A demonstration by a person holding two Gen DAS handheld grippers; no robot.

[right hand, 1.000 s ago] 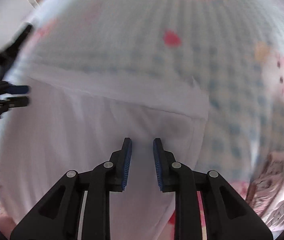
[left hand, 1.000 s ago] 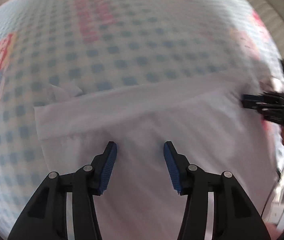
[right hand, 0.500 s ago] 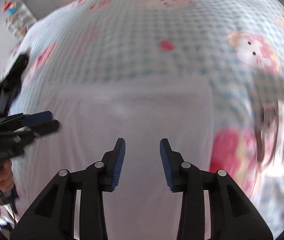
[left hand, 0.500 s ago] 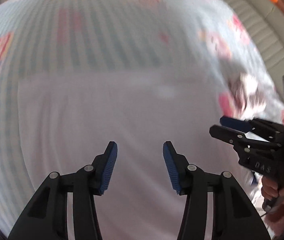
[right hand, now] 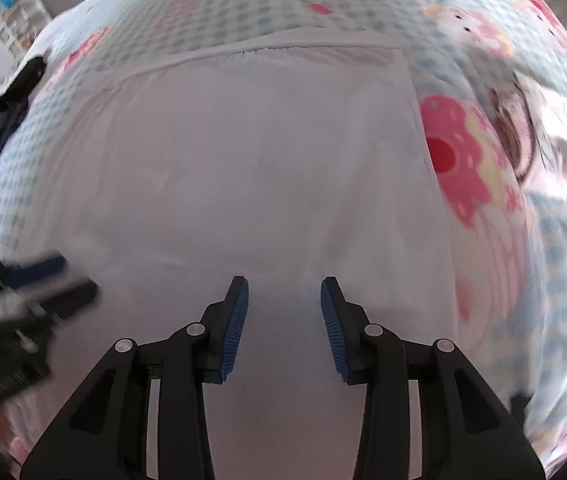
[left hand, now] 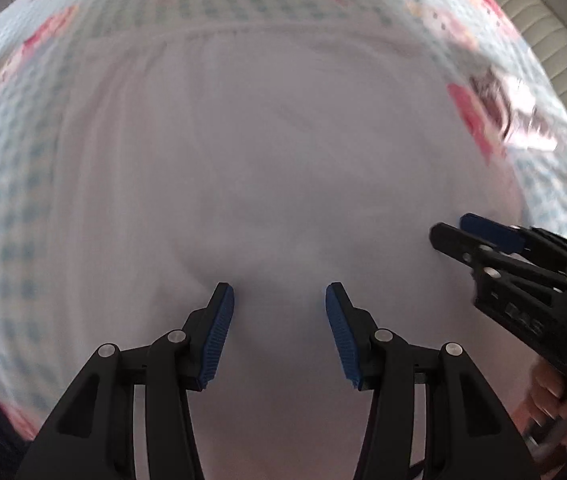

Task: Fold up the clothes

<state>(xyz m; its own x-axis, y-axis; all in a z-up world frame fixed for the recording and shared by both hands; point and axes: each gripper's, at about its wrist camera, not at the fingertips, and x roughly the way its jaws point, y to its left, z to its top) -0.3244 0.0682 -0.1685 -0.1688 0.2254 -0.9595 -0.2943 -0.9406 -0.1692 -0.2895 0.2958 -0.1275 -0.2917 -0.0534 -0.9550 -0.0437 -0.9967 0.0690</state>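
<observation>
White garment (left hand: 267, 168) flat beneath both claws, left claw (left hand: 279, 332) open, right claw (right hand: 284, 320) open, empty.

The garment (left hand: 275, 168) lies spread flat on the bedsheet (left hand: 11, 184), beneath and ahead of the left gripper (left hand: 279, 332), with sheet showing past its left, far and right edges. The right gripper (left hand: 479, 236) hangs to the left gripper's right, also over the garment. A headboard (left hand: 543, 40) stands far off to the right.
</observation>
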